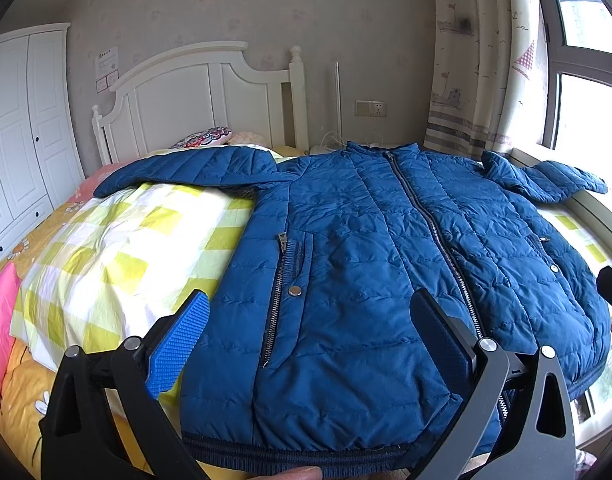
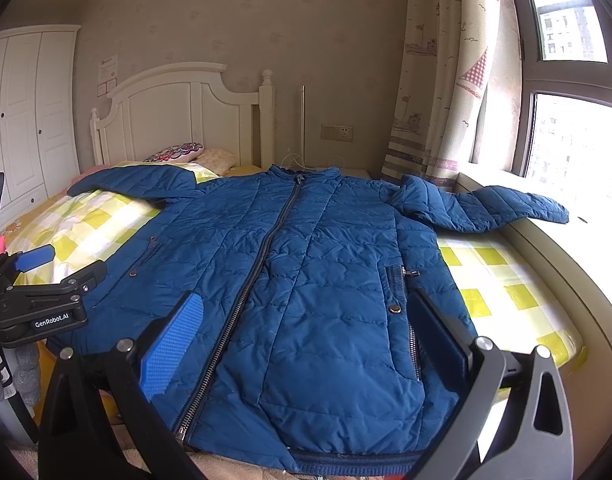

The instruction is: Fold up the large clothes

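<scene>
There, a blue quilted jacket (image 1: 369,264) lay front-up on the bed (image 1: 106,264), zipped shut, its collar toward the white headboard (image 1: 194,92) and its ribbed hem at the near edge. Both sleeves were spread outward: one stretched across the yellow-and-white checked quilt (image 2: 501,292) toward the pillow end, the other reached onto the windowsill (image 2: 577,248) beside the patterned curtain (image 2: 437,92).

The left tongs (image 1: 309,328) hovered above the lower part of the jacket with their jaws spread wide, holding nothing; one blue ribbed pad (image 1: 178,344) sat over the jacket's side edge and the dark finger over the zip line. The right tongs (image 2: 306,328) were likewise spread apart and empty, straddling the panel between the centre zip (image 2: 266,252) and the pocket with its snap button (image 2: 393,309). In the right view, the left tongs showed at the far side, over the jacket's edge. A fingertip (image 1: 294,473) peeked in at the bottom of the left view, near the hem.
</scene>
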`<action>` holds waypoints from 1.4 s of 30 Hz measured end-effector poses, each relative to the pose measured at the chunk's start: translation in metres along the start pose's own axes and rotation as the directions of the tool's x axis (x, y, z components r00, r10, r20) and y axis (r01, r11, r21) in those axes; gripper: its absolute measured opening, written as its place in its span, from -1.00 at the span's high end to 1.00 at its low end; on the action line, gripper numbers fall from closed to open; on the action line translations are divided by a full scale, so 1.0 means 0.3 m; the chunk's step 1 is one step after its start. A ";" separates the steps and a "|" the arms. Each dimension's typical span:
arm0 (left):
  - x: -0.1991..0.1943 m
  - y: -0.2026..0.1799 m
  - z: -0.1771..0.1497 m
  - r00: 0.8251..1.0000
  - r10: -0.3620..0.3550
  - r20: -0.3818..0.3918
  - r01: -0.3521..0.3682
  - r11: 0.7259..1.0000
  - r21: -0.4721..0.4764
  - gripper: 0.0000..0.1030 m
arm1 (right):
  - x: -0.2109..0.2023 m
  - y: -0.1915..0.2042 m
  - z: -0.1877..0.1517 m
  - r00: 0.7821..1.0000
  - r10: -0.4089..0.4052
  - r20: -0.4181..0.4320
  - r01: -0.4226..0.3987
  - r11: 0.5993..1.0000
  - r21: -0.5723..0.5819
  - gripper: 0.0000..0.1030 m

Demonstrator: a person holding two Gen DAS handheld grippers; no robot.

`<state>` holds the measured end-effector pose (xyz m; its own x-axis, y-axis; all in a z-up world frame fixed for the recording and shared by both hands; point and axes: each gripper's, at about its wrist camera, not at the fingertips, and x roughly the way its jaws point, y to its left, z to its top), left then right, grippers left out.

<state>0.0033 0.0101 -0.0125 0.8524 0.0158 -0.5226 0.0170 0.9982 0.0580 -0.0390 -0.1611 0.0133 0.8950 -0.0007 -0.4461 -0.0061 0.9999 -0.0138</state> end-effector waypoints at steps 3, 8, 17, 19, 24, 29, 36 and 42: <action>0.000 0.000 0.000 1.000 0.000 -0.001 0.000 1.000 0.001 -0.91 | -0.001 0.000 -0.001 1.000 0.000 -0.001 0.000 1.000 0.001 -0.96; 0.003 0.001 -0.005 1.000 0.000 -0.009 0.000 1.000 0.002 -0.91 | 0.001 -0.001 0.000 1.000 0.001 -0.001 -0.001 1.000 0.001 -0.96; 0.013 0.000 -0.004 1.000 0.000 -0.023 0.000 1.000 0.004 -0.91 | 0.001 -0.004 -0.005 1.000 0.001 -0.009 -0.001 1.000 0.009 -0.96; 0.018 0.001 -0.006 0.999 -0.001 -0.032 0.001 1.000 0.002 -0.91 | 0.006 -0.005 -0.006 1.000 0.001 -0.012 -0.001 1.000 0.010 -0.96; 0.038 0.003 -0.010 0.998 -0.004 -0.060 0.004 1.000 -0.003 -0.91 | 0.014 -0.014 -0.015 1.000 0.006 -0.026 -0.005 1.000 0.024 -0.96; 0.073 -0.020 0.013 0.996 -0.030 -0.084 0.033 0.999 0.040 -0.91 | 0.051 -0.038 0.008 0.999 -0.003 -0.038 0.004 1.000 0.025 -0.96; 0.301 -0.148 0.201 0.985 -0.050 -0.166 0.086 0.972 0.218 -0.91 | 0.233 -0.222 0.118 0.994 0.010 -0.113 0.007 0.988 0.154 -0.96; 0.618 -0.198 0.370 0.965 -0.072 -0.250 0.109 0.984 0.138 -0.91 | 0.464 -0.482 0.196 0.983 -0.057 -0.174 0.110 0.944 0.310 -0.96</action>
<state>0.2183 -0.0527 -0.0184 0.6910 -0.0418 -0.7217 0.1818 0.9763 0.1175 0.1127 -0.3049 0.0059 0.8023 -0.0604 -0.5938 0.2310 0.9487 0.2157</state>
